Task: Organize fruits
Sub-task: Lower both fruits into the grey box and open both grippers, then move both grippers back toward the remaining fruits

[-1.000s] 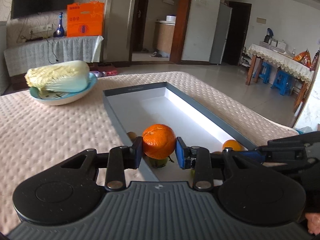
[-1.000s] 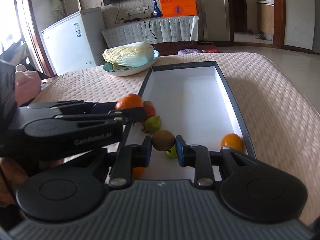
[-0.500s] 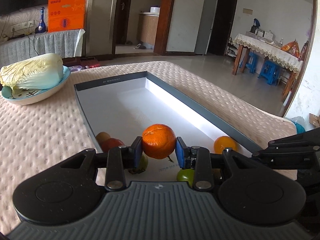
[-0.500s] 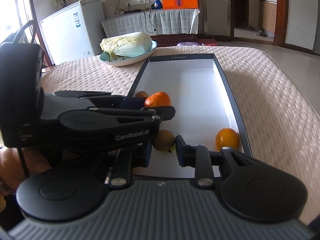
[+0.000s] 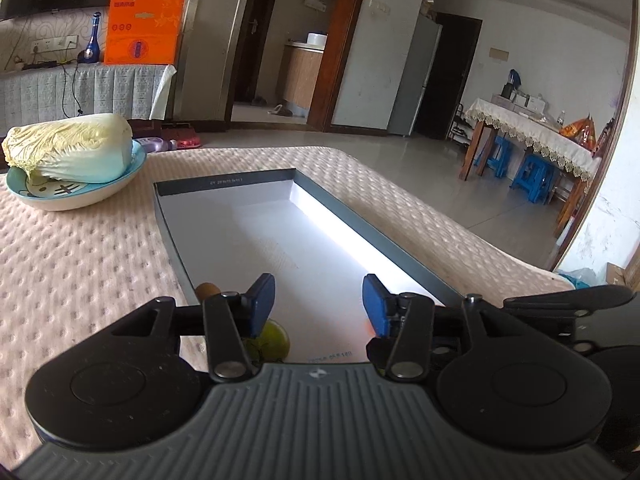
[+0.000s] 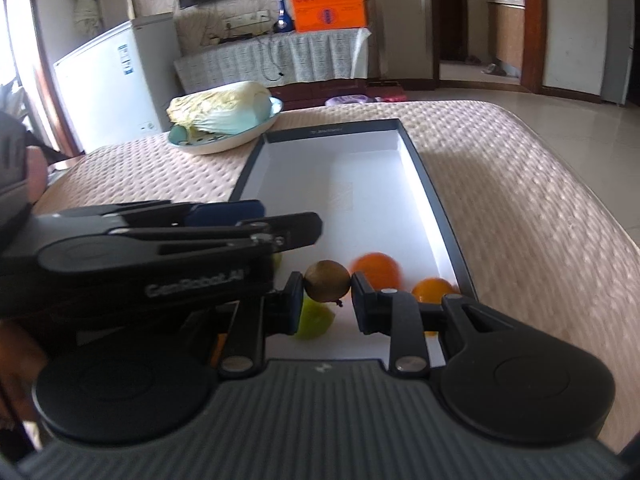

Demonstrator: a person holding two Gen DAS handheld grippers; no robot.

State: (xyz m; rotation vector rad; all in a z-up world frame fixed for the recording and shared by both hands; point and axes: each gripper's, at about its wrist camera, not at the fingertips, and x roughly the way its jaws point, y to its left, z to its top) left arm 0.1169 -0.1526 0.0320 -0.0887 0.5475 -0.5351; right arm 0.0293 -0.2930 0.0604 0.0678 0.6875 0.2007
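My left gripper (image 5: 318, 300) is open and empty above the near end of the grey-rimmed white tray (image 5: 372, 236). A green fruit (image 5: 274, 342) and a brown fruit (image 5: 207, 290) lie under its left finger. In the right wrist view my right gripper (image 6: 327, 286) is shut on a brown kiwi (image 6: 327, 280) just above the tray (image 6: 424, 172). A blurred orange (image 6: 376, 270) lies behind it, a second orange (image 6: 432, 290) at the tray's right wall, and a green fruit (image 6: 314, 318) below the kiwi. The left gripper (image 6: 256, 224) crosses the left side of that view.
A bowl holding a napa cabbage (image 5: 72, 156) stands on the padded pink table cover (image 5: 80, 264) beyond the tray's left corner; it also shows in the right wrist view (image 6: 224, 114). The table's right edge (image 5: 500, 252) drops to the floor.
My left gripper has opened and let go of the orange, which now lies in the tray. My right gripper still holds the kiwi.
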